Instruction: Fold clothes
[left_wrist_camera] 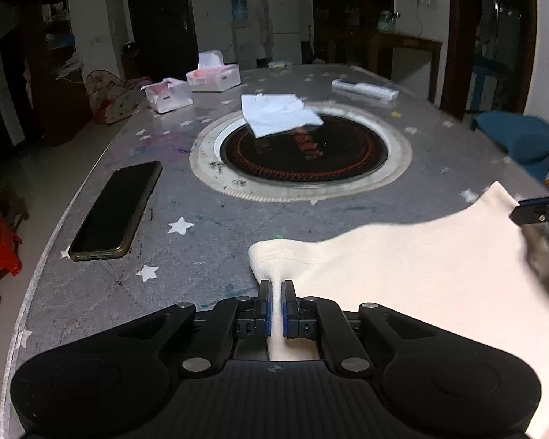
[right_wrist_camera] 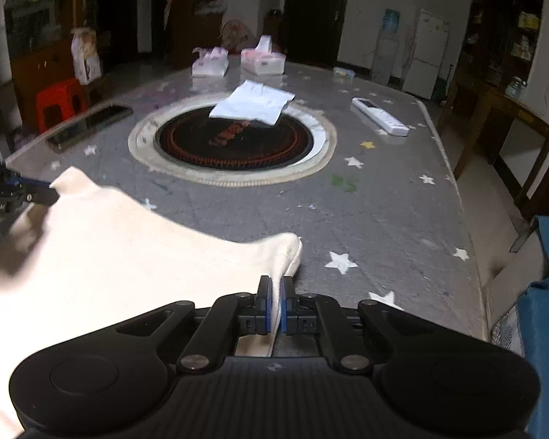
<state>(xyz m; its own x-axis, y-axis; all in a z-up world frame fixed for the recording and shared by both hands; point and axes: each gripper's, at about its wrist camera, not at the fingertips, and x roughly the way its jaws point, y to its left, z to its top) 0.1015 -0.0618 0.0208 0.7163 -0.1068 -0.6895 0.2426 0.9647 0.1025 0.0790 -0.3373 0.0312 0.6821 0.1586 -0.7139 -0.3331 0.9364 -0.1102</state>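
A cream-white garment (left_wrist_camera: 421,267) is stretched over the near edge of the grey star-patterned table (left_wrist_camera: 186,241). My left gripper (left_wrist_camera: 276,285) is shut on the garment's left corner, with fabric pinched between the blue pads. In the right wrist view the same garment (right_wrist_camera: 109,256) spreads to the left, and my right gripper (right_wrist_camera: 275,281) is shut on its right corner. Each gripper shows at the far edge of the other's view, holding the opposite corner: the right gripper (left_wrist_camera: 530,214) and the left gripper (right_wrist_camera: 36,192).
A black phone (left_wrist_camera: 117,208) lies at the table's left. A round dark hotplate (left_wrist_camera: 303,153) sits in the table's middle with a folded white cloth (left_wrist_camera: 278,113) on its far rim. Tissue boxes (left_wrist_camera: 214,77) and a white remote (right_wrist_camera: 380,116) lie further back. A red stool (right_wrist_camera: 60,104) stands beside the table.
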